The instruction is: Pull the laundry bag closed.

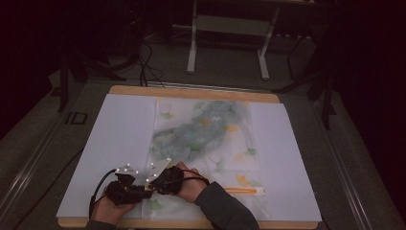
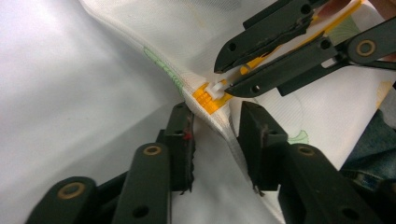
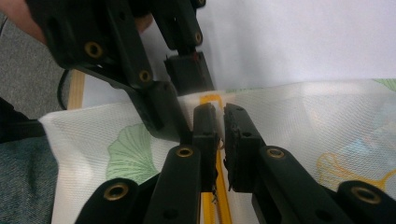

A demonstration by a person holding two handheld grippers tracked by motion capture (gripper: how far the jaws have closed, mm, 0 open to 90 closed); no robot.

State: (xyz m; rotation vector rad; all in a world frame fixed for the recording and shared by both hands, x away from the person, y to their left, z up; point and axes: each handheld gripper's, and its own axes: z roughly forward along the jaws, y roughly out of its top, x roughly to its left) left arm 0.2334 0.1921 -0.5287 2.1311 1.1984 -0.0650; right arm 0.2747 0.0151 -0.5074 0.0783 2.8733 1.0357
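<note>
A white mesh bag (image 1: pixel 206 129) printed with green and yellow leaves lies flat on a white sheet (image 1: pixel 119 143). Its orange zipper (image 1: pixel 242 190) runs along the near edge. Both grippers meet at the zipper's left end. My right gripper (image 2: pixel 223 79) is shut on the small white zipper pull (image 2: pixel 215 88), beside the orange zipper end (image 2: pixel 205 99). My left gripper (image 2: pixel 215 109) straddles the raised fold of bag fabric just below that end. A gap still shows beside its pads. In the right gripper view my right gripper (image 3: pixel 220 111) sits over the zipper (image 3: pixel 219 196), with the left gripper (image 3: pixel 184 109) close behind.
The white sheet covers a wooden table whose edge (image 1: pixel 191 91) shows at the back. A dark sleeve (image 1: pixel 225 206) crosses the bag's near corner. Cables trail from the grippers at the front left (image 1: pixel 95 191). A metal stand (image 1: pixel 230 43) is on the floor beyond the table.
</note>
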